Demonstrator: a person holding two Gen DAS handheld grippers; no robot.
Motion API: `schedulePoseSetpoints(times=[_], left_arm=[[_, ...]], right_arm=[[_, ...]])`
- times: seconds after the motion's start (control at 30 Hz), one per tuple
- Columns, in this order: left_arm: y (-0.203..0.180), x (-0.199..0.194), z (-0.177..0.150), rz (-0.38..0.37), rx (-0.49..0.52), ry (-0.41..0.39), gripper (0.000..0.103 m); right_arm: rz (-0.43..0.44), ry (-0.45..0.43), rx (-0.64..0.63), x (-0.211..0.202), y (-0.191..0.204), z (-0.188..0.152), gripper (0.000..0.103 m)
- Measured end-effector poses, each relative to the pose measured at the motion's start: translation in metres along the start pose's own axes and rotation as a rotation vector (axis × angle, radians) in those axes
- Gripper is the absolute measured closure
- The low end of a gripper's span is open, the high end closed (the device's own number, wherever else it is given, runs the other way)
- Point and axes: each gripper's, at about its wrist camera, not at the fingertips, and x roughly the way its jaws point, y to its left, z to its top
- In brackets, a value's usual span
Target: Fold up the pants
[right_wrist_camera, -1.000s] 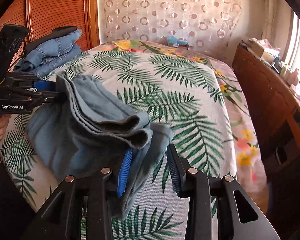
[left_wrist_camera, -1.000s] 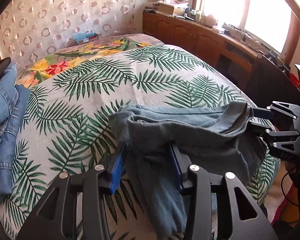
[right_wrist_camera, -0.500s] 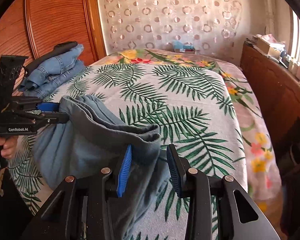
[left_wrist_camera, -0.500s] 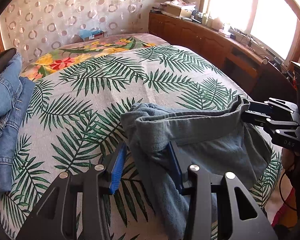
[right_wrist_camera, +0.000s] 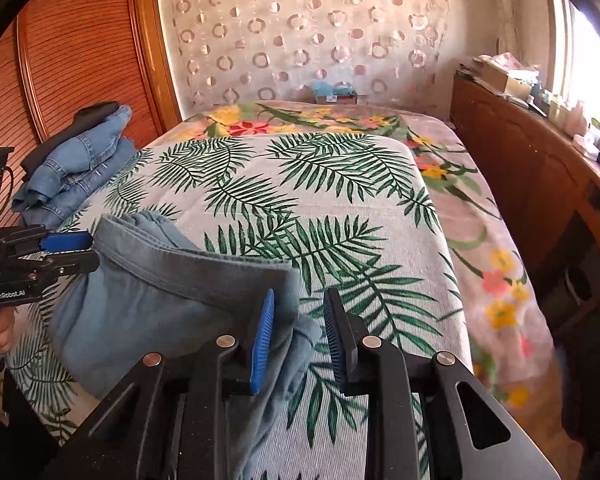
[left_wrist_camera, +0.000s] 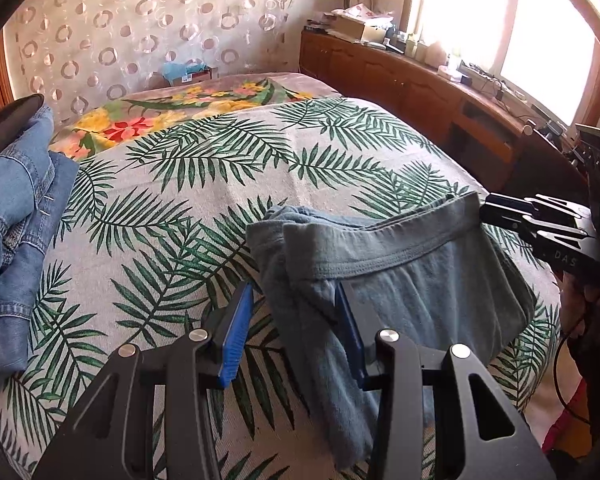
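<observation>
The grey-blue pants [left_wrist_camera: 400, 280] lie bunched on the palm-print bed [left_wrist_camera: 204, 184], near its front edge. The left claw [left_wrist_camera: 292, 320] stands partly apart, cloth between its pads. The right claw [right_wrist_camera: 298, 332], jaws just narrowing, has the waistband between its pads.

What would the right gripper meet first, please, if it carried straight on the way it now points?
Probably the palm-leaf bedspread: the right gripper points downward at the bed, the blue pants bunched at its left finger. Depth is uncertain.
</observation>
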Motion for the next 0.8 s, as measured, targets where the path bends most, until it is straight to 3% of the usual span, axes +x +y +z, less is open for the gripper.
schedulePoseSetpoints(times=[0.1, 0.23, 0.57, 0.8], left_arm=[[-0.006, -0.008, -0.005, -0.012, 0.019, -0.012, 0.053], [-0.013, -0.016, -0.013, -0.029, 0.033, -0.034, 0.025], [-0.020, -0.009, -0.030, -0.019, 0.049, 0.009, 0.025], [-0.018, 0.003, -0.039, -0.008, 0.038, 0.039, 0.025]], right_arm=[[0.021, -0.002, 0.005, -0.021, 0.004, -0.011, 0.077], [0.033, 0.010, -0.002, -0.042, 0.011, -0.032, 0.077], [0.053, 0.044, -0.012, -0.074, 0.020, -0.062, 0.077], [0.070, 0.075, -0.026, -0.072, 0.025, -0.069, 0.077]])
